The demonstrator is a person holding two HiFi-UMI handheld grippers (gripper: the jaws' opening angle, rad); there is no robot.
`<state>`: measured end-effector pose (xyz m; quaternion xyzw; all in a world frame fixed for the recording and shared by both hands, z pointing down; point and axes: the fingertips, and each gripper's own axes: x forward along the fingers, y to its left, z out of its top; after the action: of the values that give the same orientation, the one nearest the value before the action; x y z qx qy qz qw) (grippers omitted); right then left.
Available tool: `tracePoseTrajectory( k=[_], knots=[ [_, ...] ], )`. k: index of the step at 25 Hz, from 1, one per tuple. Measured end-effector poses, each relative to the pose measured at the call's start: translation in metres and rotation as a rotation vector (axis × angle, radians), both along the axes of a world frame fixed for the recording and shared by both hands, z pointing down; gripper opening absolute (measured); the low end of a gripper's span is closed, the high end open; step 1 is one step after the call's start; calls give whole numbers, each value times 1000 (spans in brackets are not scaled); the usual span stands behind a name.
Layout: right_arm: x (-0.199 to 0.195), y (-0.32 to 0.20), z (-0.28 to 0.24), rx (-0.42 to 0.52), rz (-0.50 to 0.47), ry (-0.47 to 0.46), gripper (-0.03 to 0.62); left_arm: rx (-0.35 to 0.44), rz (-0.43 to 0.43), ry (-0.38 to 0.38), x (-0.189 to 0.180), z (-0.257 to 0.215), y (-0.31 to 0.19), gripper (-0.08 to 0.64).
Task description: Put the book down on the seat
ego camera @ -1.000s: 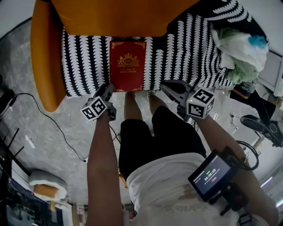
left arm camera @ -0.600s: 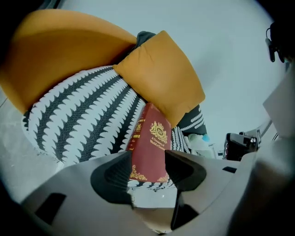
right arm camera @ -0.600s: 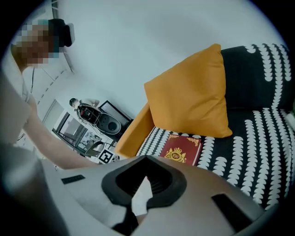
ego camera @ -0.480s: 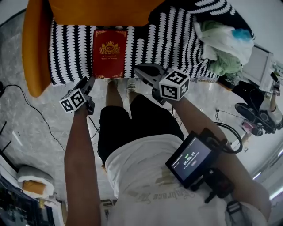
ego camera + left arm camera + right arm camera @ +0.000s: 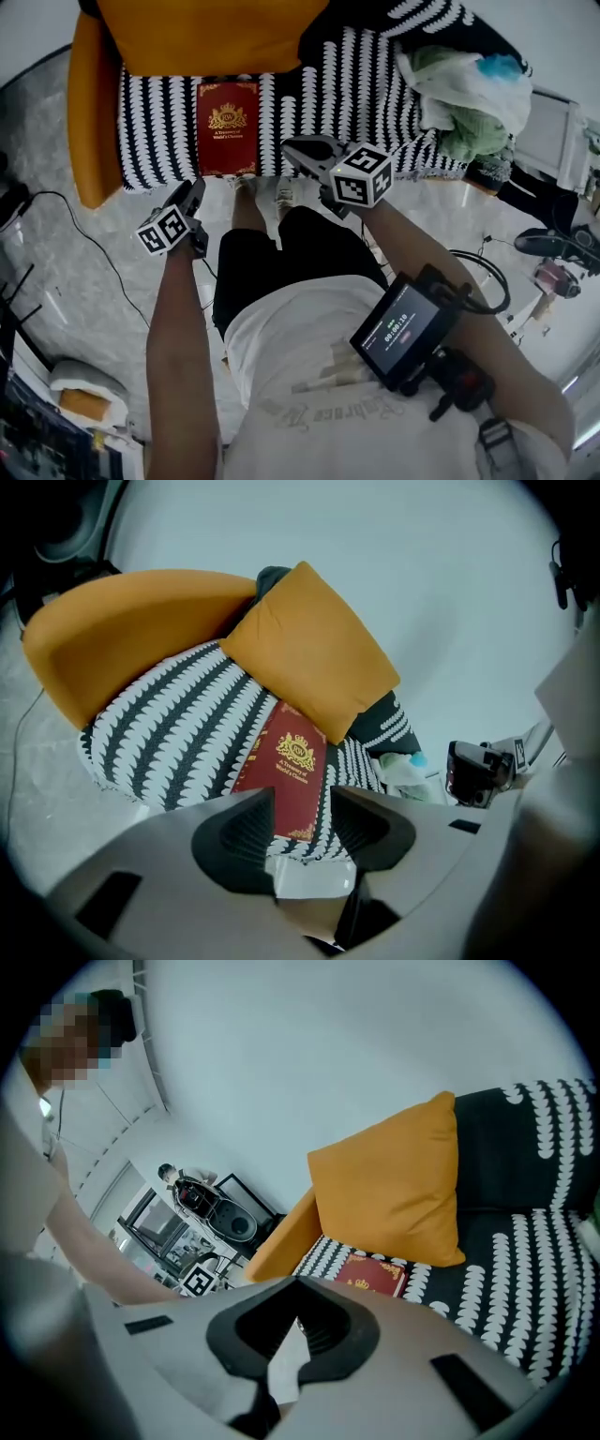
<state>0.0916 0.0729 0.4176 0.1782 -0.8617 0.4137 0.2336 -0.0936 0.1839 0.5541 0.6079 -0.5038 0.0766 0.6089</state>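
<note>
The dark red book (image 5: 226, 127) with gold print lies flat on the black-and-white striped seat (image 5: 155, 127), in front of the orange cushion (image 5: 216, 37). No gripper touches it. My left gripper (image 5: 191, 195) hovers off the seat's front edge, just below the book. Its jaws have just been closing a little, but they still stand open with nothing between them. In the left gripper view the book (image 5: 291, 761) shows beyond the left gripper (image 5: 302, 803). My right gripper (image 5: 302, 150) hangs over the seat's front edge to the right of the book. The right gripper (image 5: 296, 1282) has its tips together and holds nothing, with the book (image 5: 375, 1276) far ahead.
A heap of white and green cloth (image 5: 469, 103) lies on the seat's right end. The chair's orange arm (image 5: 89, 122) bounds the left side. The person's legs and feet (image 5: 272, 202) stand right before the seat. A cable (image 5: 84, 244) runs across the floor at the left.
Both grippers have drawn back from the seat's edge toward the person. The book lies where it was. The left jaws stand slightly narrower.
</note>
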Motion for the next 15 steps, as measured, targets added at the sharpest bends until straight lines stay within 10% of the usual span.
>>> tracePoseTrajectory(
  k=[15],
  knots=[
    [12,-1,-72,133,-14,-120,14,73,126,-200,27,-97,29,12]
  ],
)
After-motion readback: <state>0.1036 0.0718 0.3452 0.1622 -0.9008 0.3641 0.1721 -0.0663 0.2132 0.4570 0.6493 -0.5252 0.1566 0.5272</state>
